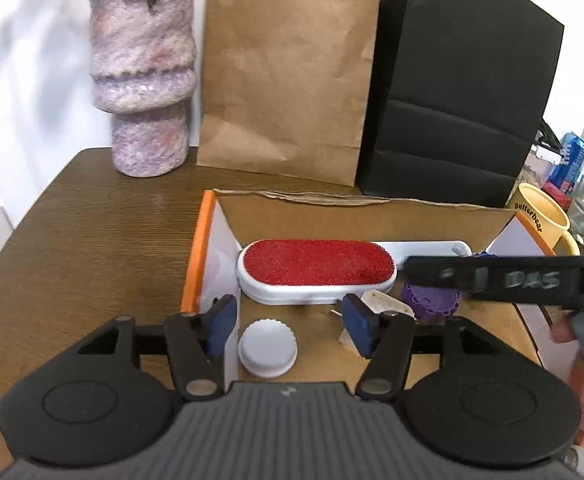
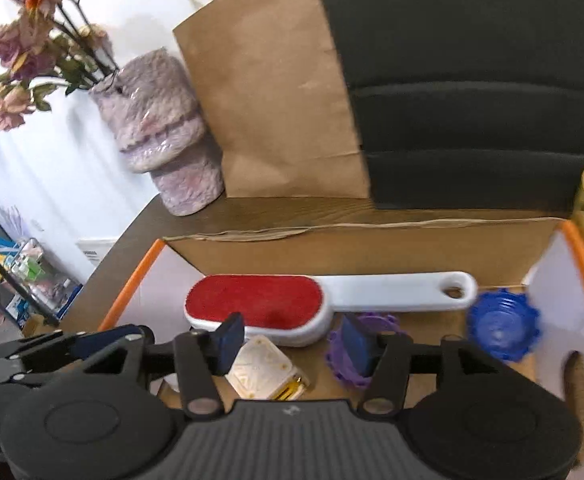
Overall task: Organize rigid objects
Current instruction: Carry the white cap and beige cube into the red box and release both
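An open cardboard box [image 1: 372, 216] with orange-edged flaps holds a white lint brush with a red pad [image 1: 316, 268] [image 2: 257, 300], a white round lid [image 1: 267, 348], a purple toothed cap [image 1: 432, 300] [image 2: 340, 364], a blue toothed cap [image 2: 504, 328] and a cream square case [image 2: 263, 368]. My left gripper [image 1: 287, 324] is open and empty, just above the white lid. My right gripper [image 2: 292, 344] is open and empty, over the cream case and purple cap. Its black body [image 1: 512, 280] crosses the left wrist view at the right.
The box sits on a brown wooden table [image 1: 91, 240]. Behind it stand a purple fuzzy vase [image 1: 143, 76], a brown paper bag [image 1: 287, 76] and a black paper bag [image 1: 460, 88]. A yellow mug [image 1: 540, 216], cans and bottles crowd the right edge.
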Demonstrator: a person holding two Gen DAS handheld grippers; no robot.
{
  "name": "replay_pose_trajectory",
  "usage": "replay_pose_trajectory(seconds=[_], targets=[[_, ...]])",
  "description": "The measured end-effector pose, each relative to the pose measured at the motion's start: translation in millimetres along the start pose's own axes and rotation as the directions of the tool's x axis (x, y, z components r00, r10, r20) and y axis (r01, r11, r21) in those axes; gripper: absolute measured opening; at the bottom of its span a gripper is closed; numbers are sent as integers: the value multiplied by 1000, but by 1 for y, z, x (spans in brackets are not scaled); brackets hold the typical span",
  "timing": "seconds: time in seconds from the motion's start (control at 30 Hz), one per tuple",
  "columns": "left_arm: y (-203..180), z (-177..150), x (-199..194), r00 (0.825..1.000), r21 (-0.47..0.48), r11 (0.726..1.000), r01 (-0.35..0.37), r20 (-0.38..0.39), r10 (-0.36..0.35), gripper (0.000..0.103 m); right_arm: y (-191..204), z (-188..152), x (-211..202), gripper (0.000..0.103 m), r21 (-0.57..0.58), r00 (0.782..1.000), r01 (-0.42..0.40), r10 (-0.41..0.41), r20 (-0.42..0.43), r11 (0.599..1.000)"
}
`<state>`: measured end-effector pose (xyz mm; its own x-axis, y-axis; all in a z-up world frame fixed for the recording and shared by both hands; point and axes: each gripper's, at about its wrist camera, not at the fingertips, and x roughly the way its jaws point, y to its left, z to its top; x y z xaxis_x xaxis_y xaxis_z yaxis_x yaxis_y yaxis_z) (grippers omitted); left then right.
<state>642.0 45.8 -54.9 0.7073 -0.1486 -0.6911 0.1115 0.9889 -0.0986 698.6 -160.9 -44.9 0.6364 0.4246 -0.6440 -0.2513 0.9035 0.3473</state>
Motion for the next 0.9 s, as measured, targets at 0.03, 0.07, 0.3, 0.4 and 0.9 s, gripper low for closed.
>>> replay_pose_trajectory(seconds=[0.03, 0.07, 0.3, 0.4, 0.9], targets=[[-2, 1, -4, 1000, -7, 1000, -3, -2, 3, 63, -2, 0, -15, 54, -7, 1000, -6, 6, 12, 1000], [-1, 2, -12, 1000, -15, 1000, -3, -3, 3, 66, -1, 1, -26, 55, -17, 1000, -5, 5, 23, 1000], [2, -14, -111, 999, 12, 1000, -12, 51, 12, 80, -4, -17, -148, 74, -159, 989, 124, -110, 99, 979], [-1, -46, -165, 995, 44, 999, 16, 101, -20, 84, -18, -41, -209, 78, -161, 979, 182, -163, 125, 970], [-63, -219, -353, 909, 43, 987, 153, 385, -157, 95, 22, -261, -372, 89, -262, 932, 240, -147, 332, 935]])
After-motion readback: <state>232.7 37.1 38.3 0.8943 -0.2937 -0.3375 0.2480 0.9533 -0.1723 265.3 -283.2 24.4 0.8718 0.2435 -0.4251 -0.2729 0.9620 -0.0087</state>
